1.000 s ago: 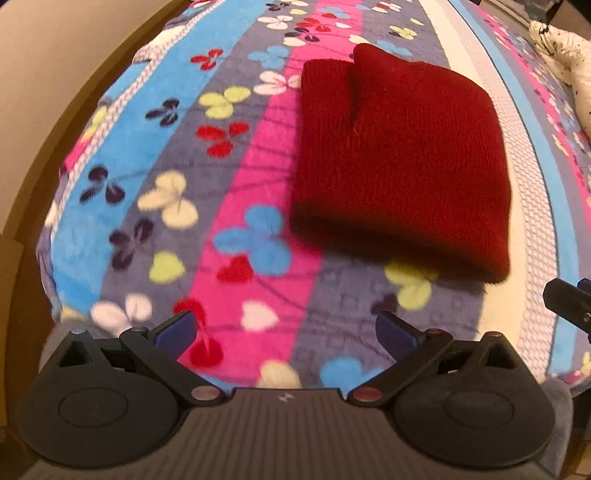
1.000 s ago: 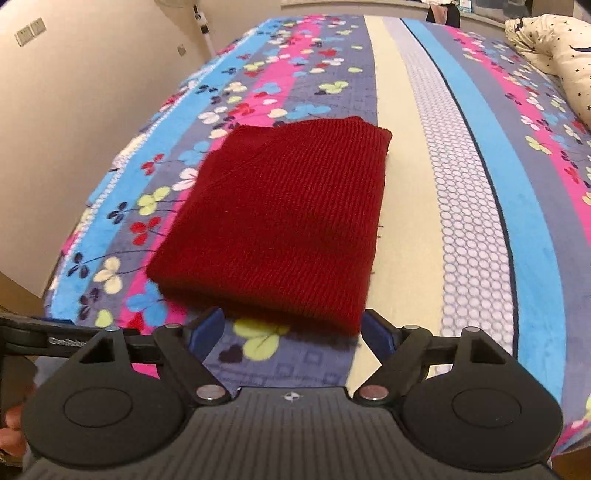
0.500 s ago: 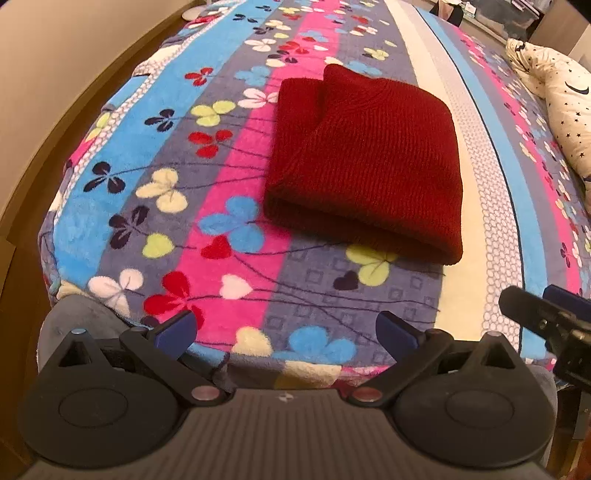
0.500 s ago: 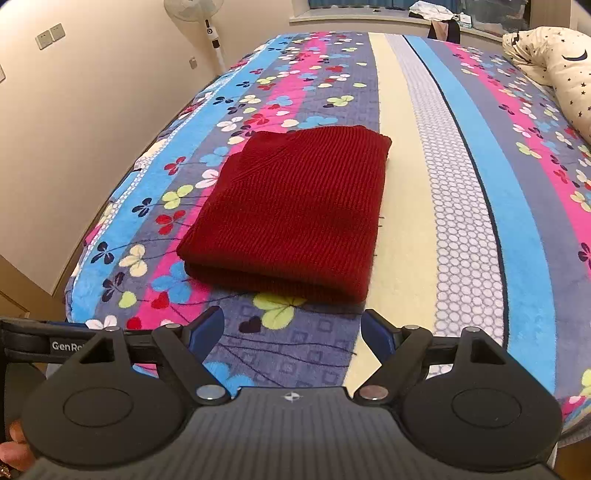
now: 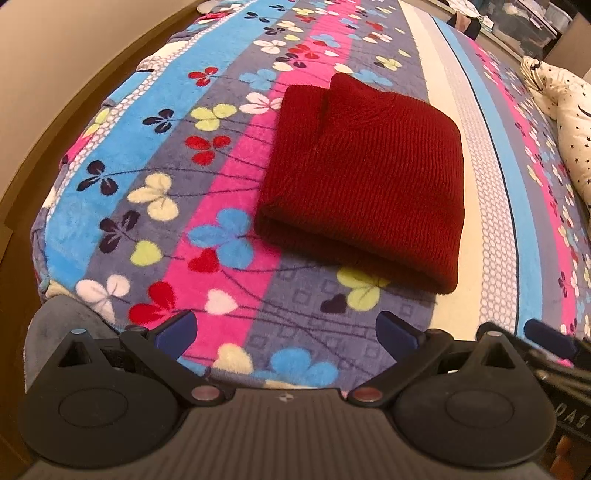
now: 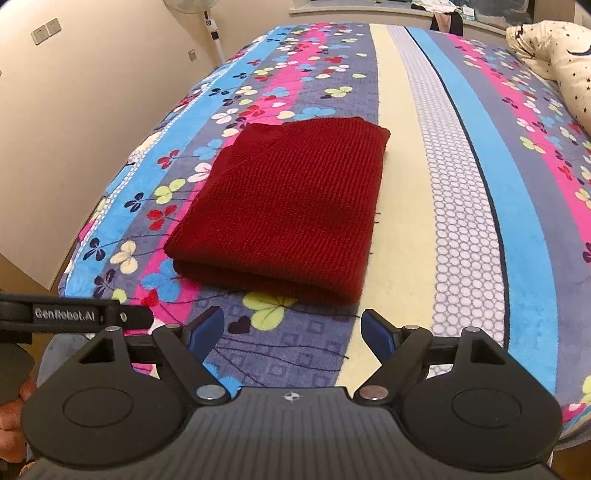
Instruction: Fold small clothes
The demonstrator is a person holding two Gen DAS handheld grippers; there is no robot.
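A dark red knitted garment lies folded into a neat rectangle on the striped flowered bedspread; it also shows in the right wrist view. My left gripper is open and empty, held back from the garment over the bed's near edge. My right gripper is open and empty, also short of the garment's near fold. The left gripper's body shows at the left of the right wrist view.
A cream star-print pillow lies at the far right of the bed. A beige wall runs along the left, with a standing fan at the back. The bed's rounded near corner drops off at the left.
Both grippers have pulled back and up from the folded garment, which looks smaller and farther away now. The garment has not moved.
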